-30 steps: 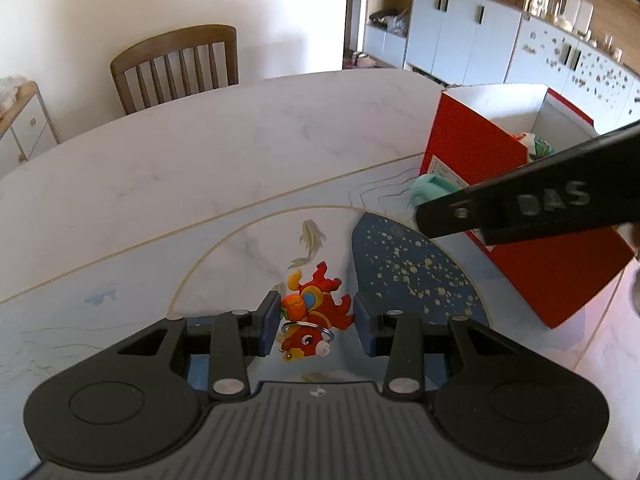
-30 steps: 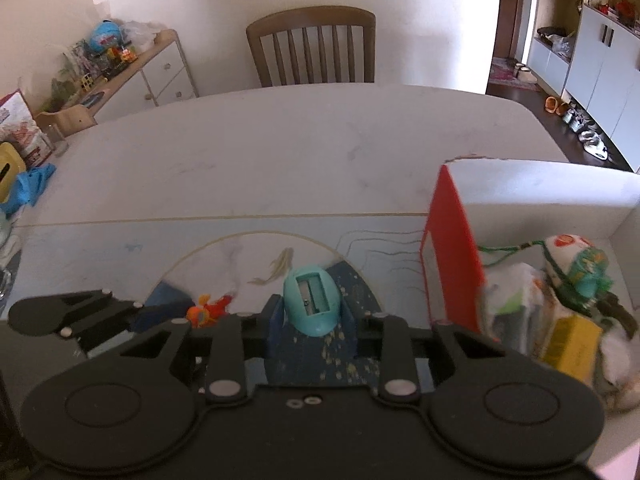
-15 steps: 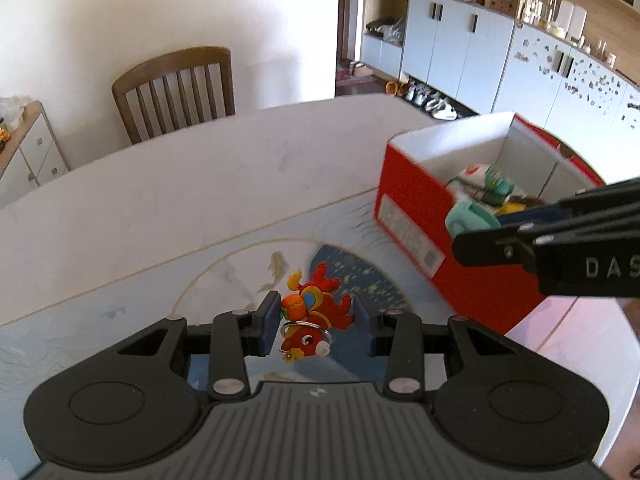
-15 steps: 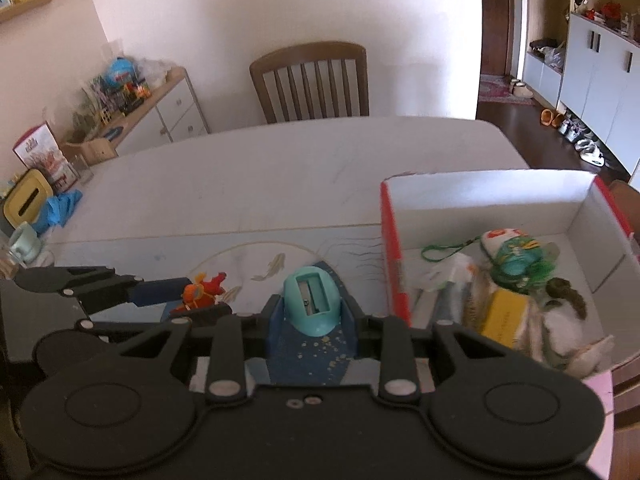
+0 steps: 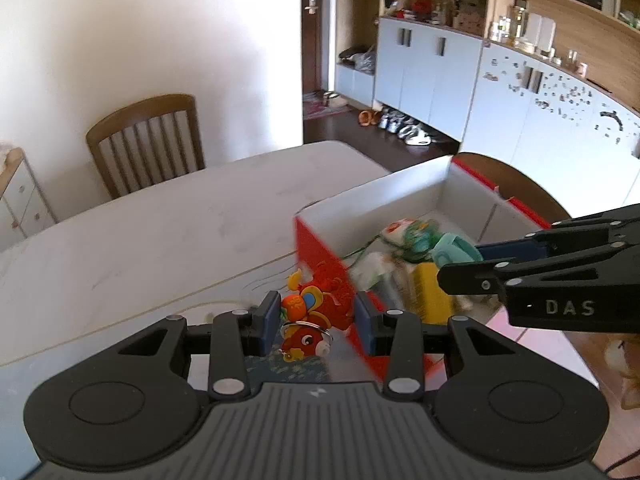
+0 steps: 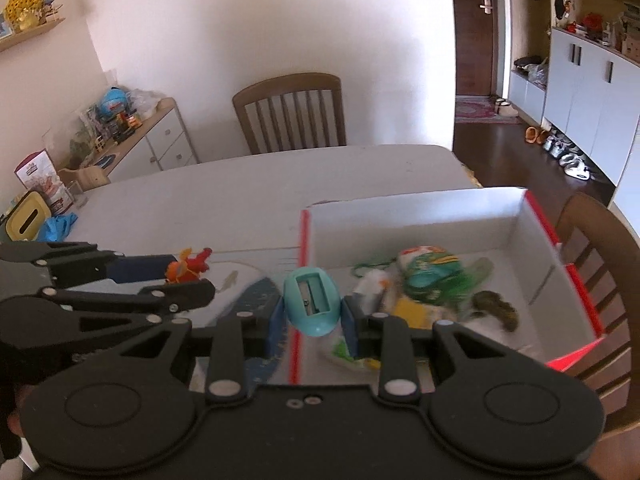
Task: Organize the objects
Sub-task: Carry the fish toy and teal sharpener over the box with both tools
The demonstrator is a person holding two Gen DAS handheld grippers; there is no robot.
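Left gripper [image 5: 316, 316] raised above the counter [image 5: 160, 232], jaws clamped on a red and orange fish keychain [image 5: 316, 308], metal ring dangling at its near end. Keychain held just outside the near left corner of the red box [image 5: 320, 256], level with its rim. Seen from the right wrist view, same keychain [image 6: 188, 268] pinched at the tip of the left gripper [image 6: 176, 276], left of the box's left wall [image 6: 305, 232].

Right gripper [image 6: 312, 312] also aloft, jaws closed on a teal egg-shaped pencil sharpener [image 6: 312, 304], blade slot facing the camera. Sharpener poised right above the box's left wall, near end. In the left wrist view, sharpener [image 5: 456, 250] gripped at the tip of the right gripper [image 5: 480, 256], over the box interior.

Inside the white-lined box: yellow packet [image 6: 412, 308], green and white pouch [image 6: 428, 272], dark fuzzy item [image 6: 496, 306], other pieces too blurred to name.

Wooden chair [image 6: 290, 112] at the far side of the counter; second chair [image 6: 592, 280] right of the box. White cabinets [image 5: 428, 76] along the far right.
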